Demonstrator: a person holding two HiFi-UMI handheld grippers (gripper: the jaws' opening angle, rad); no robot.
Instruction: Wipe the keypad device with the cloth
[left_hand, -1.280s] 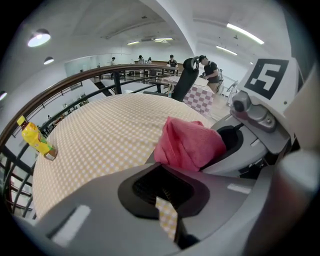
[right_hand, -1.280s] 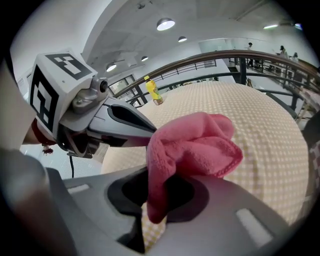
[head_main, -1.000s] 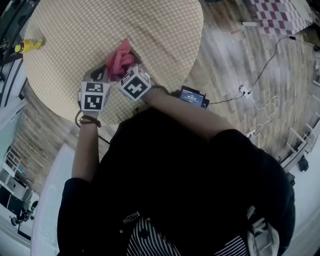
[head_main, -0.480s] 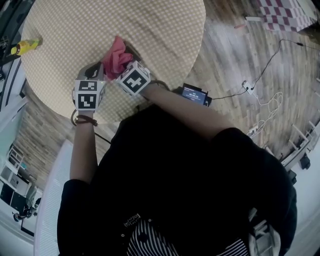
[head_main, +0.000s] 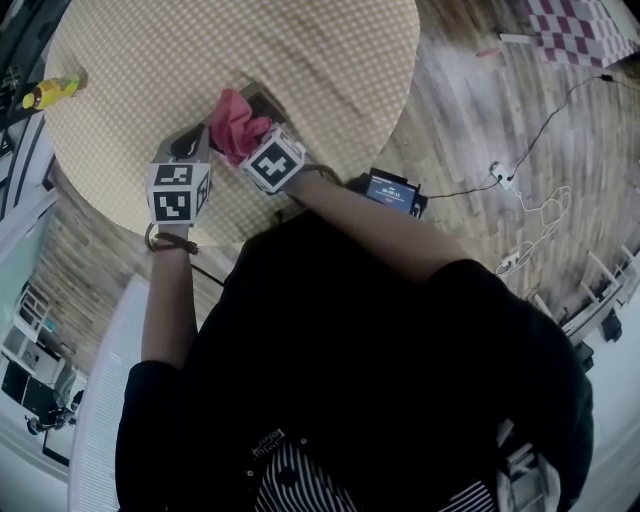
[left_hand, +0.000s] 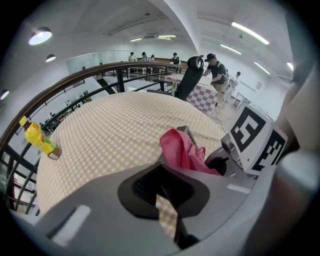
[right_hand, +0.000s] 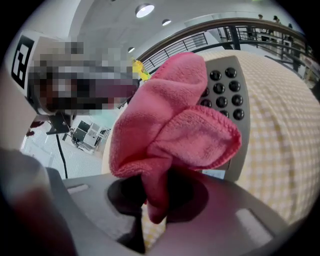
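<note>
A pink cloth (head_main: 236, 122) lies bunched over the near end of the grey keypad device (head_main: 258, 99) on the round checked table (head_main: 330, 70). My right gripper (head_main: 250, 141) is shut on the cloth. In the right gripper view the cloth (right_hand: 170, 125) rises from the right gripper (right_hand: 152, 200) and covers part of the keypad device (right_hand: 227, 95), whose dark round buttons show behind it. My left gripper (head_main: 194, 142) rests just left of the cloth. In its own view the left gripper (left_hand: 162, 187) looks shut with nothing in it, behind the cloth (left_hand: 180, 150) and the keypad device (left_hand: 186, 131).
A yellow bottle (head_main: 45, 92) stands near the table's left edge, seen also as the bottle (left_hand: 37, 139) in the left gripper view. A black screen unit (head_main: 388, 192) with a cable sits by the table's near edge. A railing (left_hand: 75, 85) and people lie beyond the table.
The right gripper and the cloth have shifted slightly across the device, first away and then back. The left gripper has stayed beside them, almost still.
</note>
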